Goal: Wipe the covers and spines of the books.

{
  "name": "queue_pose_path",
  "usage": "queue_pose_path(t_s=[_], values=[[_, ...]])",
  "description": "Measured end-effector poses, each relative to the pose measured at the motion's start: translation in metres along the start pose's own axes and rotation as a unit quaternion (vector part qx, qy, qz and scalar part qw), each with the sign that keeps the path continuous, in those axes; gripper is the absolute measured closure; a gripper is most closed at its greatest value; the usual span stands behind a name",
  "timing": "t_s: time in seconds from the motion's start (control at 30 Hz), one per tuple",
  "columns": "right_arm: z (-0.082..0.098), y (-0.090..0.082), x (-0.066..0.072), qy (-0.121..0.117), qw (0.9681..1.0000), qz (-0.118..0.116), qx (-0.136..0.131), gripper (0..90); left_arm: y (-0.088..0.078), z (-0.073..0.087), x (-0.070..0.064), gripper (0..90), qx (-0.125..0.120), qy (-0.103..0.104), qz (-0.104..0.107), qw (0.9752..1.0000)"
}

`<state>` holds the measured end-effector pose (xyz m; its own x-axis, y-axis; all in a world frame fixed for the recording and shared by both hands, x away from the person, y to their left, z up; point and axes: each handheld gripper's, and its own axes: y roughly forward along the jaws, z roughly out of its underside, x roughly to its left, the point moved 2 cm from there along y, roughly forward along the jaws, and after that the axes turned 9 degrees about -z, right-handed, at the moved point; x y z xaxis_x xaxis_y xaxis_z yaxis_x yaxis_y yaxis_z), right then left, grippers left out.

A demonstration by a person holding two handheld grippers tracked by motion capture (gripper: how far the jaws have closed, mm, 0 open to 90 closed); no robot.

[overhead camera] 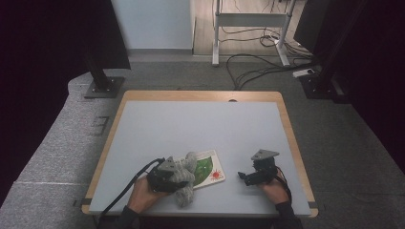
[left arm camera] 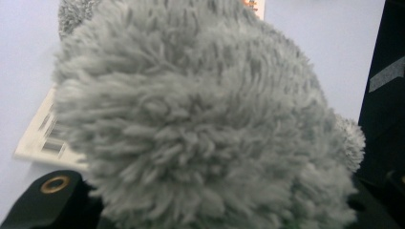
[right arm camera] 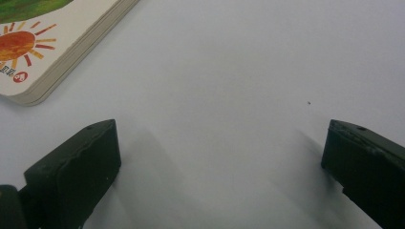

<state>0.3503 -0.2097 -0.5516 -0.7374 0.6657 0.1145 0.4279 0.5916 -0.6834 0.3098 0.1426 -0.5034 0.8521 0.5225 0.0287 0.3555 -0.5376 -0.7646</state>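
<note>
- Grey fluffy toy (overhead camera: 184, 179) sits in the left tool (overhead camera: 165, 177), clamped, lying over a picture book (overhead camera: 208, 169) at counter (overhead camera: 191, 129) front.
- Left gripper view: fur close up, book barcode (left arm camera: 50, 138).
- Right gripper view: right tool (right arm camera: 219, 157) wide, nothing between, near the book's sun corner (right arm camera: 19, 45).

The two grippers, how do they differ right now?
The left gripper is closed on a fluffy grey toy, while the right gripper stands wide open with nothing between its jaws. The left gripper sits beside the picture book, with its toy lying partly over the book; the right gripper rests apart, over bare table. Both are black, hand-held and near the table's front edge.
</note>
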Motion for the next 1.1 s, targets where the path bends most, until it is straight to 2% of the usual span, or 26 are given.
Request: queue_pose_path(t_s=[0.37,1.1], values=[[0.000,0.000,0.000,0.000,1.0000,0.000,0.000,0.0,0.022,-0.027,-0.010,61.0,0.003,0.025,0.009,0.9996],[0.000,0.000,0.000,0.000,1.0000,-0.001,0.000,0.0,0.064,-0.075,-0.023,61.0,0.009,0.047,0.026,0.9985]])
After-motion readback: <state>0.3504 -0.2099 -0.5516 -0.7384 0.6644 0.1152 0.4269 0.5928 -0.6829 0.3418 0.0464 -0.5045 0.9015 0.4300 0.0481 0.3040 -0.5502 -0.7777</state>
